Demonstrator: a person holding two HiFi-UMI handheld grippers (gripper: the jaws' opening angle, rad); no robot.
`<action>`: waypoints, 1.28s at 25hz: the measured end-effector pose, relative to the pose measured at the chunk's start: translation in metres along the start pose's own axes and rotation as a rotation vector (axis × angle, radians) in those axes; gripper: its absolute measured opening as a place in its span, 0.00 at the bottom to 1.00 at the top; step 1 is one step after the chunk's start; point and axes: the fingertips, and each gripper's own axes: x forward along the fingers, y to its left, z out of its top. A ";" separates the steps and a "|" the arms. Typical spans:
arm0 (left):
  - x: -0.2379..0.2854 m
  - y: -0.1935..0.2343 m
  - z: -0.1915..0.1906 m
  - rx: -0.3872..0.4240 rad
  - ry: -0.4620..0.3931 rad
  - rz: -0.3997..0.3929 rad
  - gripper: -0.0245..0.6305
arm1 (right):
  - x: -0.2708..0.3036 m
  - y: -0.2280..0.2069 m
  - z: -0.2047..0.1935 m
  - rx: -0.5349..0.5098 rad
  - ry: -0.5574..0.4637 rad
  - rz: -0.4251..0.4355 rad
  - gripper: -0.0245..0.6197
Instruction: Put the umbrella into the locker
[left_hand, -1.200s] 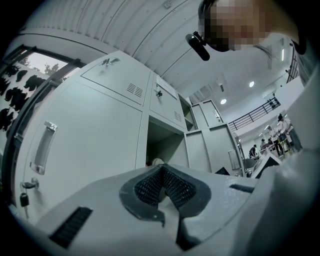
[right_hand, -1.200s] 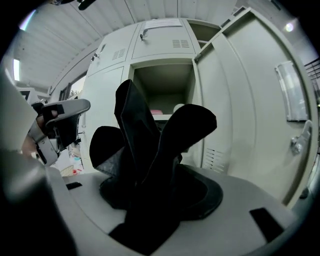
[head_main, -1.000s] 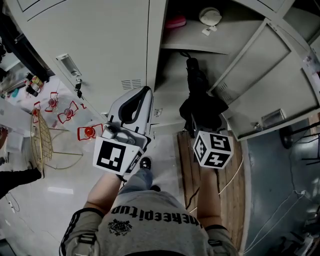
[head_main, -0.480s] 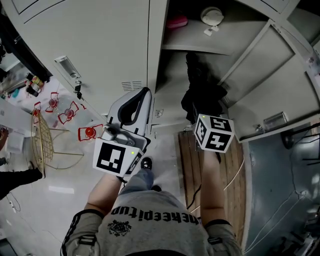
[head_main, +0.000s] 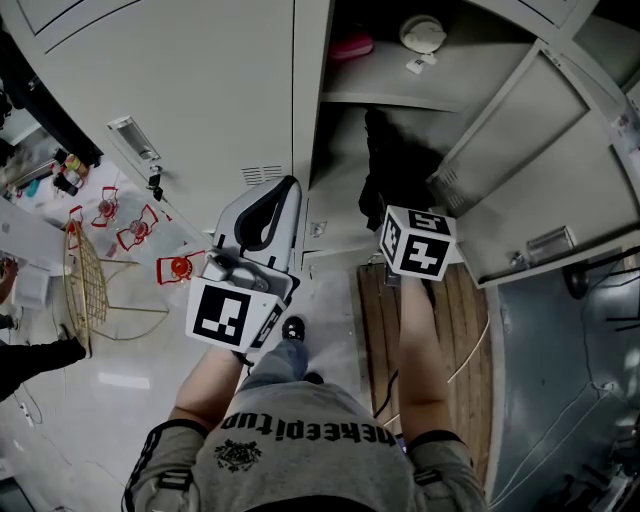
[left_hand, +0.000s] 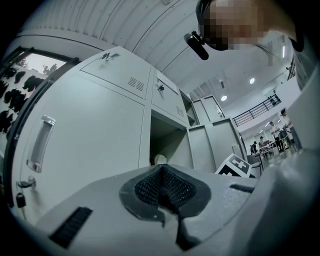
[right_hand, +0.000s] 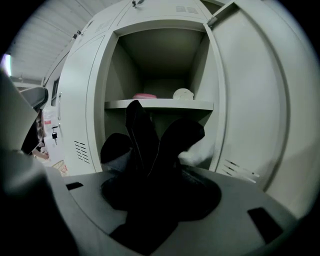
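The locker (head_main: 305, 120) has its door (head_main: 530, 170) swung wide to admit the black umbrella (right_hand: 142, 135), now at the opening below the shelf (right_hand: 160, 104). The right tongs (right_hand: 160, 200) hold its folds, jaws just closing tighter. The left tongs (head_main: 262, 215), closed and empty, hang aside. The umbrella's handle is hidden.

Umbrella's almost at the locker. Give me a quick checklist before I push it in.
1. Locker door open: ok.
2. Grip: ok; right tool's jaws, just closing further, clamp the black umbrella.
3. Umbrella tip clear of shelf: cannot tell, they overlap in the right gripper view.
4. Lower compartment free: cannot tell, umbrella hides its floor.
5. Left tool clear: ok, shut, empty, held left of the opening.
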 end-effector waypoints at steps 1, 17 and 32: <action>0.000 0.000 0.000 0.000 0.000 0.001 0.04 | 0.003 -0.001 0.000 0.002 0.005 -0.004 0.34; 0.000 0.005 -0.003 0.006 0.012 0.030 0.04 | 0.044 -0.007 0.016 -0.019 0.046 -0.019 0.28; 0.003 0.021 -0.002 0.016 0.012 0.060 0.04 | 0.090 -0.008 0.023 0.039 0.084 -0.030 0.30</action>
